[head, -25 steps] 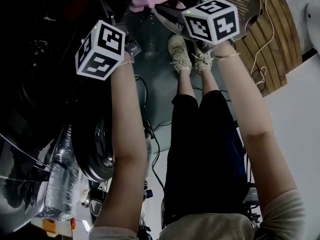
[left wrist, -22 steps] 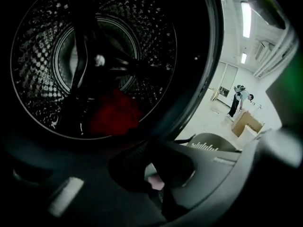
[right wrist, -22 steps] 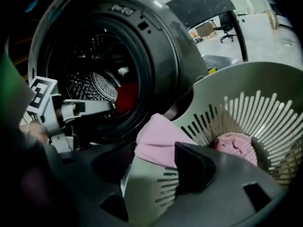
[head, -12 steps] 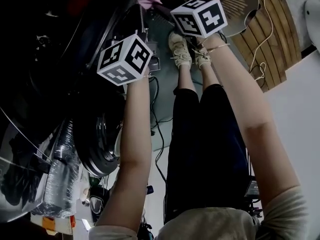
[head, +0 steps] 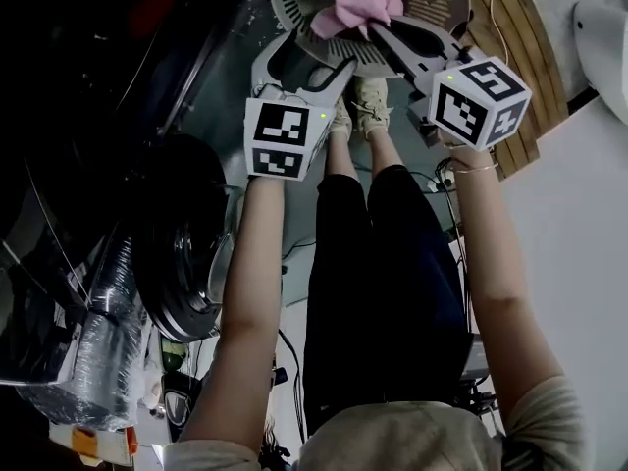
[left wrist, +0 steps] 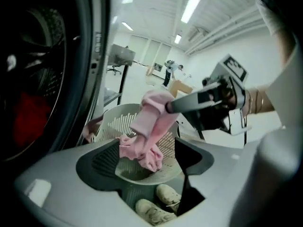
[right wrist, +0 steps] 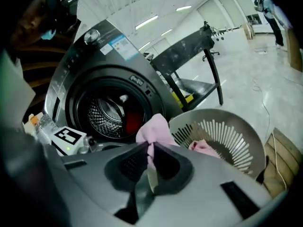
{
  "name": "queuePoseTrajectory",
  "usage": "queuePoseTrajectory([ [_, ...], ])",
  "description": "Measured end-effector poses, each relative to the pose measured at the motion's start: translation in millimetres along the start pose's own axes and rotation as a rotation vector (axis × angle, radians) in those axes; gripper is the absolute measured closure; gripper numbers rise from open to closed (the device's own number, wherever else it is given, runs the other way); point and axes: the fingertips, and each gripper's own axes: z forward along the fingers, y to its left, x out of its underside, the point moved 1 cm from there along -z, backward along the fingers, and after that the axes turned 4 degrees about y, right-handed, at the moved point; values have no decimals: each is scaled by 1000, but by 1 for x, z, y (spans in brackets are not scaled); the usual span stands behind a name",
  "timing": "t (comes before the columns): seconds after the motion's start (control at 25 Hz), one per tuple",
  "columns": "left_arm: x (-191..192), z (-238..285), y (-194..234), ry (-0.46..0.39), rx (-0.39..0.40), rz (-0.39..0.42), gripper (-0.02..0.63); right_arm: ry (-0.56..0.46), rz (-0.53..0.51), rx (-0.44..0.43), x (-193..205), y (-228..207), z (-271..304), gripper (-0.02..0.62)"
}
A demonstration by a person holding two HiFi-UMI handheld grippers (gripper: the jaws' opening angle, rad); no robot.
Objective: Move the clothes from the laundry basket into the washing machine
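Gripping a pink garment (right wrist: 154, 129) in the right gripper (right wrist: 149, 150), just now closed down onto a fold of it and nearly shut, given such thin cloth. Lifted above the laundry basket (right wrist: 227, 126), but not yet clear. In the left gripper view the loose end still hangs down across the bowl; touching it or not, hard to say. Pinched at an edge rather than the bulk, probably to let the weight drape and slip free of the slats.

Carrying nothing in the left gripper (head: 299, 72). Just sprung wide, with only the basket and the person's shoes (left wrist: 156, 207) showing beyond the gap. Held just beside the right one, facing the basket, likely in readiness for the second pink piece (right wrist: 203, 148) lying at the bottom.

Facing the washing machine (right wrist: 94, 79) from the right gripper's side: door (head: 182, 253) swung open, drum (right wrist: 106, 112) dark, something red (right wrist: 135, 117) already inside. Next, by the look of it: swing the garment across to the opening and release well inside, minding any cloth trailing over the lip.
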Motion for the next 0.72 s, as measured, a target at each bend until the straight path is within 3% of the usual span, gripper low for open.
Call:
queuePoseTrajectory([
  [0.12, -18, 15, -19, -3, 5, 115, 253, -63, 14, -46, -25, 21, -24, 565],
  [0.36, -51, 57, -20, -84, -67, 121, 259, -212, 68, -101, -64, 39, -55, 565],
  [0.4, -54, 61, -19, -98, -78, 105, 281, -225, 75, -101, -66, 37, -58, 565],
  [0.48, -60, 67, -18, -123, -103, 78, 476, -244, 95, -106, -67, 32, -64, 565],
  [0.6, -67, 75, -23, -133, -115, 76, 563, -287, 129, -102, -66, 19, -70, 565],
  [0.72, -61, 71, -28, -125, -102, 53, 583, -337, 157, -53, -65, 3, -77, 565],
])
